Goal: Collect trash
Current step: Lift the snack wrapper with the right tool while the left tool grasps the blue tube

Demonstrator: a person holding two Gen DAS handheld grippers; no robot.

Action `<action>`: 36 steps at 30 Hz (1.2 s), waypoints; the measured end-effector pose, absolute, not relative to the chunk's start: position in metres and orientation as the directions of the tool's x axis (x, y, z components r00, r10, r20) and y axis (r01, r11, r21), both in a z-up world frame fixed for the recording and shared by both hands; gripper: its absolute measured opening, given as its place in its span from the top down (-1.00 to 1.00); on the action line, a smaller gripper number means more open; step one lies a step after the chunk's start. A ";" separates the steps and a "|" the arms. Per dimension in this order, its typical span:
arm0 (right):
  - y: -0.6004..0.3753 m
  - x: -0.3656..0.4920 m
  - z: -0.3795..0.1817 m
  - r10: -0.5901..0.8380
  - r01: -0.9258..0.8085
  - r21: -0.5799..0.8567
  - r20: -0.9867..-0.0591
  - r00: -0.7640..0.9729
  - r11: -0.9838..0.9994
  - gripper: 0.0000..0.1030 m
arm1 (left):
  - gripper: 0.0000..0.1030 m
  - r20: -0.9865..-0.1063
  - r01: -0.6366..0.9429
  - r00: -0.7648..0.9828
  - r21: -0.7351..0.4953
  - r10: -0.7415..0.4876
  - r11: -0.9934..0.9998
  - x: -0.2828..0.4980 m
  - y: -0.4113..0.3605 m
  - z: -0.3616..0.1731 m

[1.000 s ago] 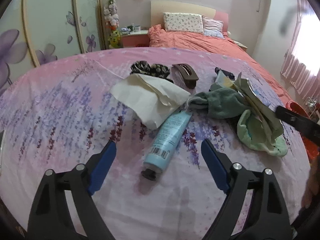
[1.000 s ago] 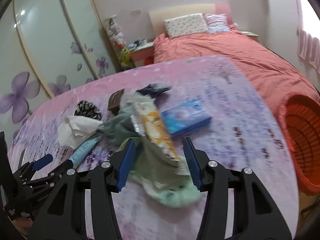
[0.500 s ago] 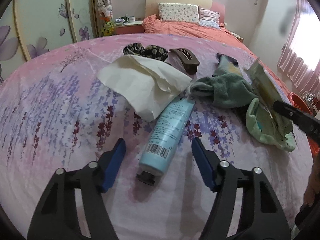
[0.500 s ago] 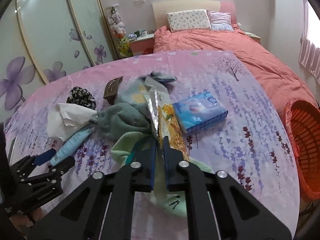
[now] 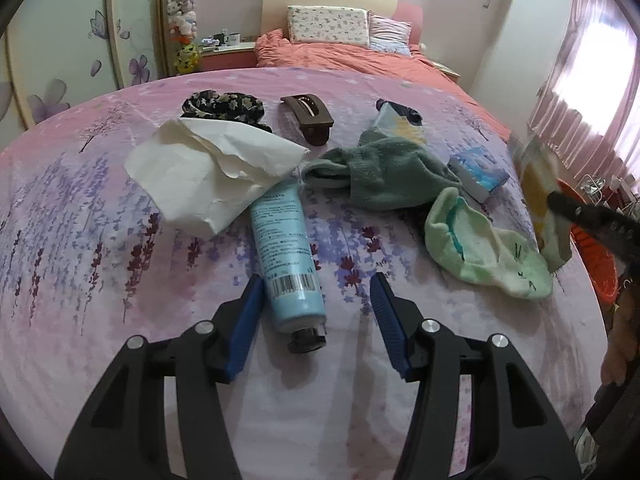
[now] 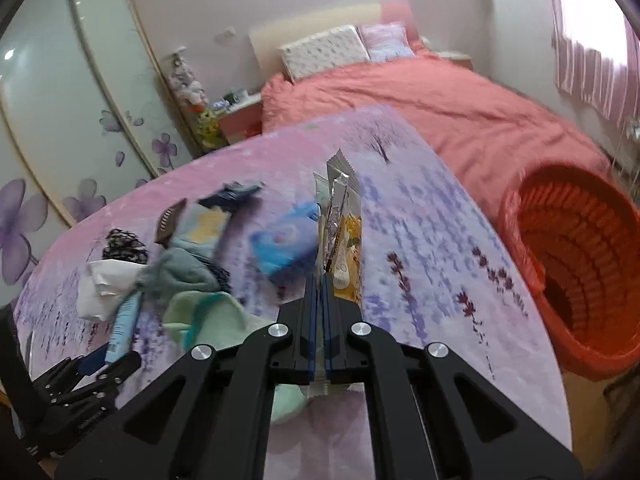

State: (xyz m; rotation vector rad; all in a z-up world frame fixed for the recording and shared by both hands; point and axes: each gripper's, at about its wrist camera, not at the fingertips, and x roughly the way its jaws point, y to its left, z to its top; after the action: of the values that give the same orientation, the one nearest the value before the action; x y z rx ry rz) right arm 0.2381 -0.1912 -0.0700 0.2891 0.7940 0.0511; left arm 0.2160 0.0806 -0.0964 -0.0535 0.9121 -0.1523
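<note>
In my right gripper [image 6: 319,280] the empty snack wrapper [image 6: 342,224] stands upright, pinched near its lower end between the fully closed jaws and lifted off the cloth; I hold it low so that the long foil part stays free and cannot catch on the socks. To its right, at the edge of the surface, waits the red basket [image 6: 520,216], which I judge to be the place for the trash, so the wrapper is already between the pile and the bin. My left gripper [image 5: 316,300] is over the blue cream tube [image 5: 286,240], which lies flat with its black cap toward me. The jaws are closing with the tube's lower end between them; the left pad is at the tube's side, the right pad is clearly apart, so nothing is gripped yet. I take the tube near the cap because this end is free, while the far end lies under the crumpled white tissue [image 5: 208,176]. Beside the tube are the dark green sock [image 5: 384,176] and the pale green sock [image 5: 484,252], and further away the brown hair clip [image 5: 308,118], the dark patterned scrunchie [image 5: 224,106] and a small blue pack [image 5: 478,174]. All lie on the desk with the pink lavender cloth [image 5: 80,208].
</note>
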 end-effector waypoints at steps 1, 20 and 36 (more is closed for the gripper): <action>-0.193 0.240 -0.074 0.161 0.069 0.287 -0.704 0.692 0.955 0.93 | -0.05 -0.784 0.099 0.604 -0.108 -0.146 0.989 0.216 0.082 -0.096; -0.205 0.249 -0.103 0.052 0.147 0.193 -0.757 0.651 0.970 0.13 | -0.05 -0.778 0.050 0.620 -0.097 -0.107 0.994 0.216 0.091 -0.097; -0.217 0.244 -0.103 0.067 0.164 0.229 -0.751 0.657 0.960 0.57 | 0.44 -0.782 0.032 0.621 -0.048 -0.057 0.998 0.222 0.084 -0.097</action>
State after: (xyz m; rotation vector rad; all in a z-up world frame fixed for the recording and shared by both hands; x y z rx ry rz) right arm 0.2438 -0.2167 -0.1029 0.2891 0.8549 -0.0555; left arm 0.2223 0.0844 -0.0966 -0.0298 0.8992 -0.0514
